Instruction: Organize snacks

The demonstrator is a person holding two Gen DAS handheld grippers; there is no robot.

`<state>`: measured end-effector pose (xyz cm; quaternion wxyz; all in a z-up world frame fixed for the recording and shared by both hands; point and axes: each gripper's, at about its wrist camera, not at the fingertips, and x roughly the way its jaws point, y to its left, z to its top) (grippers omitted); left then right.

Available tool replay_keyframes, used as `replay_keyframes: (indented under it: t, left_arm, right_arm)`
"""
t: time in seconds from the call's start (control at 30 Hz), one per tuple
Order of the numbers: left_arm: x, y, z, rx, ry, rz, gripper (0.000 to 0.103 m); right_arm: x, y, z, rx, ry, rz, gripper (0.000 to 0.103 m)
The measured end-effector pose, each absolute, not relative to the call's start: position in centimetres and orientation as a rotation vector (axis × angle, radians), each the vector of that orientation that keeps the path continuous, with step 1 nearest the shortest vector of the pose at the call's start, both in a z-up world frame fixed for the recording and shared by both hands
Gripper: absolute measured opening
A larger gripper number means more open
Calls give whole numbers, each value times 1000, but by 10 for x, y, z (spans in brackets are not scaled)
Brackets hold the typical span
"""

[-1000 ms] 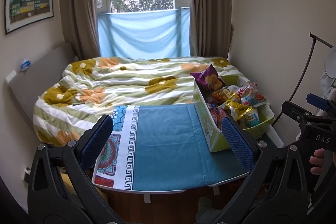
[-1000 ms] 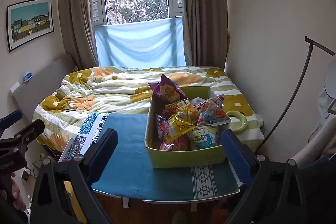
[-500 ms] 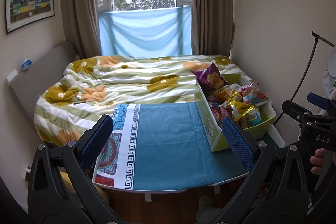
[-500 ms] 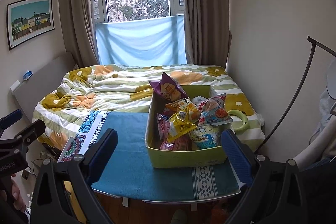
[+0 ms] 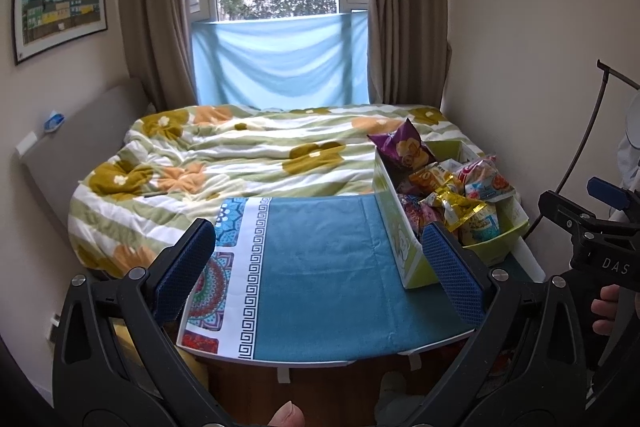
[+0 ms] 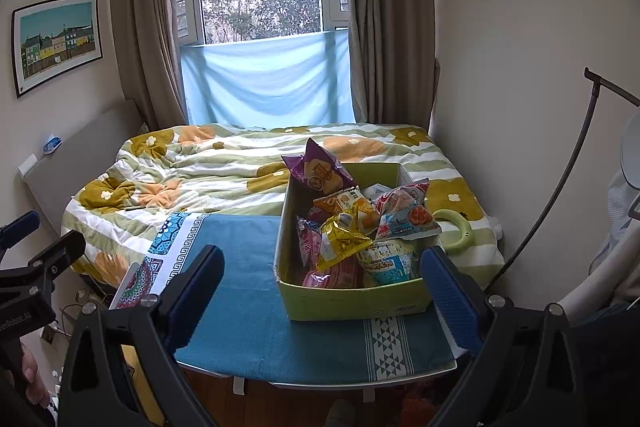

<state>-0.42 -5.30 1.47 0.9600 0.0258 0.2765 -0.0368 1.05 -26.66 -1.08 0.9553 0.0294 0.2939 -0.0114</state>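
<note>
The left tongs (image 5: pixel 320 263) hang above the near edge of the surface (image 5: pixel 320 311), which is covered by a teal cloth with a white patterned border; their blue-padded fingers (image 5: pixel 186 269) stand wide apart with nothing between them. The right tongs (image 6: pixel 320 291) are likewise spread wide and empty, held over the near right part of the same surface (image 6: pixel 240 327).

An open green cardboard box (image 6: pixel 352 301) sits on the right end of the surface, its far end reaching toward the bed with the green-striped floral quilt (image 6: pixel 224 163). The box is heaped with snack packets: a purple crisp bag (image 6: pixel 318 173) stands upright at the far left corner, a yellow foil packet (image 6: pixel 340 237) lies on top near the middle, an orange packet (image 6: pixel 348 205) is behind it, a red and pale blue packet (image 6: pixel 404 217) rests to the right, and a pink packet (image 6: pixel 332 275) lies low near the front wall. All the packets in view are inside the box. A pale green ring (image 6: pixel 454 231) lies on the quilt just beside the box's right side.

In the left wrist view the box (image 5: pixel 404 251) shows at the right, behind the right-hand finger.
</note>
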Motion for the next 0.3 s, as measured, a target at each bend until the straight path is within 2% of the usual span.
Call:
replay_keyframes:
  t: [0.3]
  left_arm:
    - [-3, -49, 11, 28, 571, -81, 102]
  right_arm:
    - [13, -268, -12, 61, 601, -20, 98]
